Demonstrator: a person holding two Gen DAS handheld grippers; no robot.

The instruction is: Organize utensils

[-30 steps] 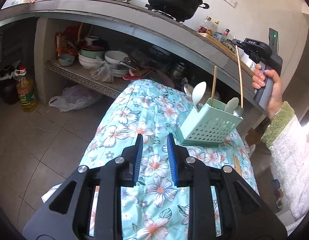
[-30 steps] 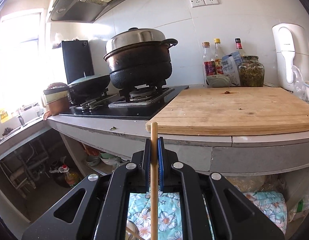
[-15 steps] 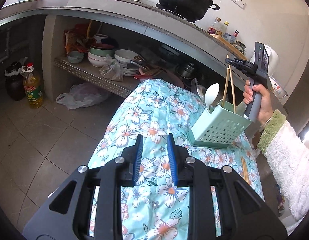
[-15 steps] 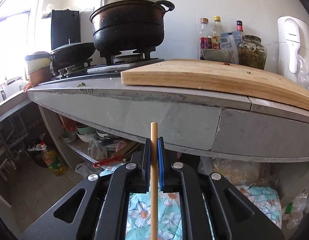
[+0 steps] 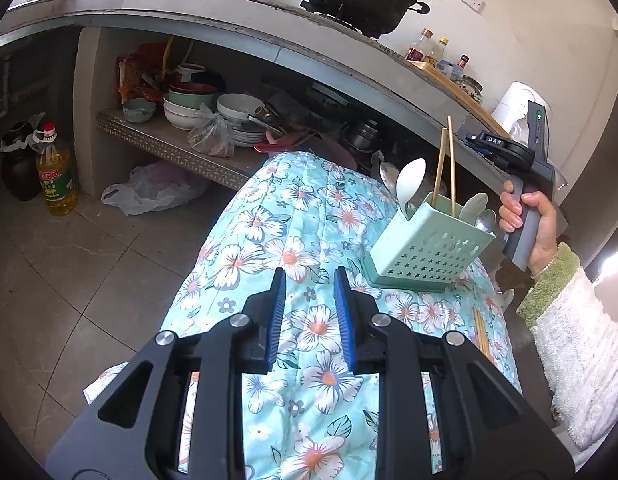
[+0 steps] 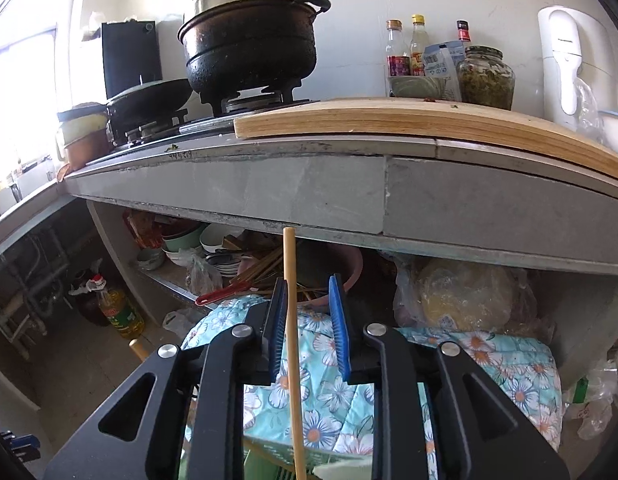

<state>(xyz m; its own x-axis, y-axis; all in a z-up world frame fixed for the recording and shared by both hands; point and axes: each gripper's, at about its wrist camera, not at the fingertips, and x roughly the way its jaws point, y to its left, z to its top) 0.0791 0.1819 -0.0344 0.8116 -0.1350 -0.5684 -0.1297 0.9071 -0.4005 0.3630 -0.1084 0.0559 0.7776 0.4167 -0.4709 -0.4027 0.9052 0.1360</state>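
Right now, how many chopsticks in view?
3: two chopsticks upright in the green holder; one flat on the floral cloth. More may be hidden.

The left gripper (image 5: 309, 312) has bare flowered cloth (image 5: 269, 220) in front of it. The green holder (image 5: 429, 248) stands to its right, full of spoons (image 5: 411, 180) and two chopsticks (image 5: 445, 168). The gray counter edge (image 6: 309, 196) hangs low above the right gripper (image 6: 307, 316). One chopstick (image 6: 291, 320) stands between its spread blue pads, maybe touching the left one.
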